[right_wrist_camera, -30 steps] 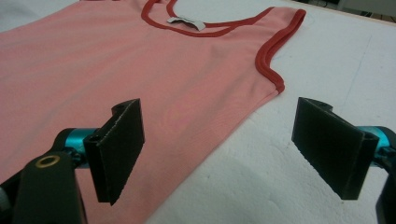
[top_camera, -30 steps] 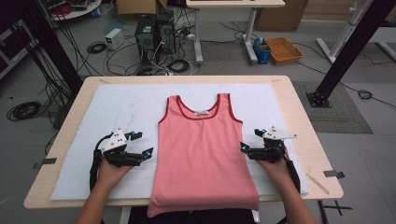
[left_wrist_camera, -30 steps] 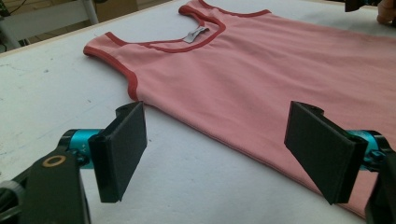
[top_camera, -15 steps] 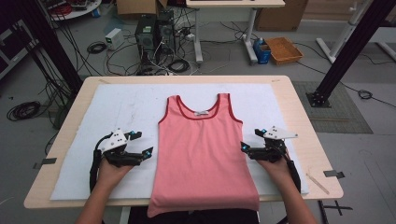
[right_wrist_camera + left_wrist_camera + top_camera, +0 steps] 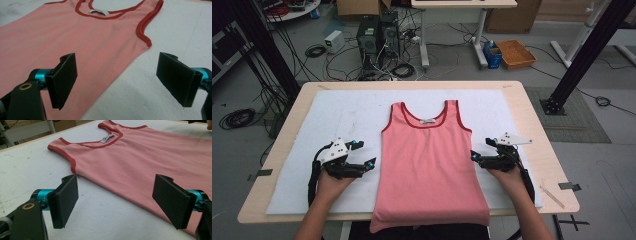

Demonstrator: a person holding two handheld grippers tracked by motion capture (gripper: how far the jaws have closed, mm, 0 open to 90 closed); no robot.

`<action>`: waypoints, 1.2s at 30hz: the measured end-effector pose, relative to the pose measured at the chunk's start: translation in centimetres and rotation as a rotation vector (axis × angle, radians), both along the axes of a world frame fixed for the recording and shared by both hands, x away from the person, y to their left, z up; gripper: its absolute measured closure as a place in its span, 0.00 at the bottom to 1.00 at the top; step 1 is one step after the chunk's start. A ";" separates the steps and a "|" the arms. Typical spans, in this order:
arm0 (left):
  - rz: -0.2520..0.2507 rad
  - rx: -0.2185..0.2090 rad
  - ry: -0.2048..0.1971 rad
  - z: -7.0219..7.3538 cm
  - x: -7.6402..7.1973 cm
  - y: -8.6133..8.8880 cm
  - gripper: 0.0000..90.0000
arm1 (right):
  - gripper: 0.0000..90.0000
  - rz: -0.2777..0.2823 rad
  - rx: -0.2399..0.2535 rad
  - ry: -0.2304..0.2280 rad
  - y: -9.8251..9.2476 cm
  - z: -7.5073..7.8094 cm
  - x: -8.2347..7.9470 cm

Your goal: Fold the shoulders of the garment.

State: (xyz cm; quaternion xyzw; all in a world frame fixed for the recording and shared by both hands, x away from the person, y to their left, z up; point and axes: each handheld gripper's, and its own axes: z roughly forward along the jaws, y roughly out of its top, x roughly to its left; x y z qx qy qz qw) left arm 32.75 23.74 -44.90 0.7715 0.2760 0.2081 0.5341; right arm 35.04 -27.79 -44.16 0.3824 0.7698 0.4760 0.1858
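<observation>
The table (image 5: 532, 125) carries a white mat (image 5: 337, 120). A pink tank top (image 5: 429, 160) with red trim lies flat on the mat, front up, neckline toward the far edge of the table, hem hanging over the near edge. A white label (image 5: 428, 120) sits inside the neckline.

The left claw (image 5: 364, 156) is just beside the tank top's left side seam, below the armhole. Its jaws are spread wide, holding nothing.

The right claw (image 5: 476, 155) is at the tank top's right side seam. Its jaws are likewise spread wide, straddling the seam edge, gripping nothing.
</observation>
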 end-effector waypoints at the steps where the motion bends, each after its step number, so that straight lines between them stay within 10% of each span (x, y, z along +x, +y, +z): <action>1: -0.001 -0.001 0.001 0.0 0.0 0.0 0.23 | 0.19 0.001 -0.004 -0.004 0.1 0.2 0.0; 15: -0.004 -0.006 -0.002 0.0 0.0 0.1 0.23 | 0.19 0.011 0.003 -0.008 0.5 2.9 1.2; 36: -0.002 -0.015 0.007 0.0 0.0 0.2 0.23 | 0.19 -0.021 -0.012 0.037 2.5 5.8 7.5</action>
